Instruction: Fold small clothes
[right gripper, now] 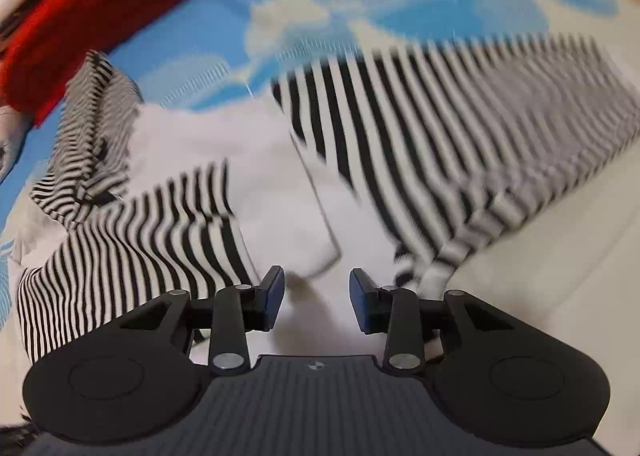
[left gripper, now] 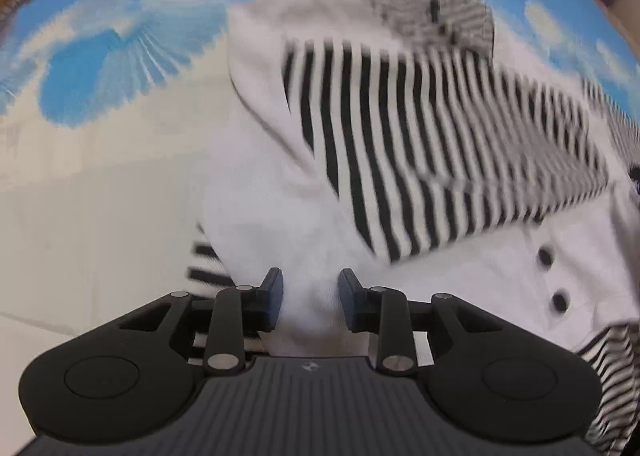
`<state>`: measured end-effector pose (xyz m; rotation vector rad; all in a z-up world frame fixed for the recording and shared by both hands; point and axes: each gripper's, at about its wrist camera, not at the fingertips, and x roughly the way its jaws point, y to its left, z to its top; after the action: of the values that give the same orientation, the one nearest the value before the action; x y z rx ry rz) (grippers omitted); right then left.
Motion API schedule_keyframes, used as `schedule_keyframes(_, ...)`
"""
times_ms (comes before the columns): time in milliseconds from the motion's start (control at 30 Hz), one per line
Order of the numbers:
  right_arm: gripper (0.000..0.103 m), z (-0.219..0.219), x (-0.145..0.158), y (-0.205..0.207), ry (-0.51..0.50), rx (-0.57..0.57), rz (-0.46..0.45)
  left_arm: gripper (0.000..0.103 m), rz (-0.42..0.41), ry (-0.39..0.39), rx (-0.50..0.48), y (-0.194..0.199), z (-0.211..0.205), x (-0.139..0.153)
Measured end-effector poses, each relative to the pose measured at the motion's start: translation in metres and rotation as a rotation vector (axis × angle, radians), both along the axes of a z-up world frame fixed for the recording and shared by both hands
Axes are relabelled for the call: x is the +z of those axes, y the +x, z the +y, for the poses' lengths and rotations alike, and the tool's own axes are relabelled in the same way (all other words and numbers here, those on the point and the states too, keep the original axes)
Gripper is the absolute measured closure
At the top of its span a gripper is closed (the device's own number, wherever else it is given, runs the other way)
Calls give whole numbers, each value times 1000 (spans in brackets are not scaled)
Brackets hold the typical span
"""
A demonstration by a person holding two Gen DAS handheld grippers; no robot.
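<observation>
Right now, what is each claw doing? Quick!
Left claw: open, white part of the striped garment between its fingers.
Right claw: open, holding nothing.

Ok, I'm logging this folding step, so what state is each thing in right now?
left gripper: open, white cloth between its fingers
right gripper: open, holding nothing
striped garment: spread on the bed, partly folded, rumpled
black buttons: their fastening cannot be told
red item: lying at the bed's far edge

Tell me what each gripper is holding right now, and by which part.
The left gripper has white cloth of the striped garment bunched between its open fingers; a firm pinch cannot be told. The right gripper is open, holding nothing.
</observation>
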<state>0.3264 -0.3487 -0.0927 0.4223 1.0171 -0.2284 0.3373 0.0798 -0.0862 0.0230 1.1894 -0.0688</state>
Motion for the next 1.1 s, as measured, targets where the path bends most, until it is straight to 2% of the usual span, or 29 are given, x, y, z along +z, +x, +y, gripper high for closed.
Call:
schedule_keyframes(100,65,-3,31,-14,-33,23,-97,65,-139,-7,4,-16,-3,39)
schedule_keyframes(167,65,-9,60,-30,-41,41,-188,58,-211,20,21,-30,-7,68)
schedule_keyframes(267,65,-18,100,-54,-92,93,-303,53,-300,56,21,-53,-15,105)
schedule_keyframes(367,64,-37,127,-75,-101,76,-367,52,-354,73,11,-76,-26,128)
schedule_keyframes(500,61,-59,148,-104,-131,68,-434,52,-377,46,9,-103,-32,141)
schedule_keyframes(600,59,-71,145,-120,-179,73,-442,51,-391,29,-1,-116,-37,139)
schedule_keyframes(700,59,-87,119,-132,-210,26,-405,50,-423,26,7,-124,-37,126)
schedule_keyframes(767,59,-100,104,-131,-162,-21,-318,50,-382,30,20,-122,-35,112)
schedule_keyframes(833,59,-116,97,-133,-89,-85,-323,50,-327,-2,69,-116,-28,104)
schedule_keyframes(900,59,-124,89,-133,-96,-110,-312,50,-323,-43,84,-112,-23,104)
schedule_keyframes(967,59,-134,79,-127,-102,-150,-246,50,-326,-24,71,-108,-24,103)
schedule_keyframes(1033,59,-151,74,-126,-48,-213,-261,50,-313,-28,59,-106,-24,101)
schedule_keyframes(1100,59,-161,67,-123,-51,-266,-243,50,-302,-50,52,-104,-25,101)
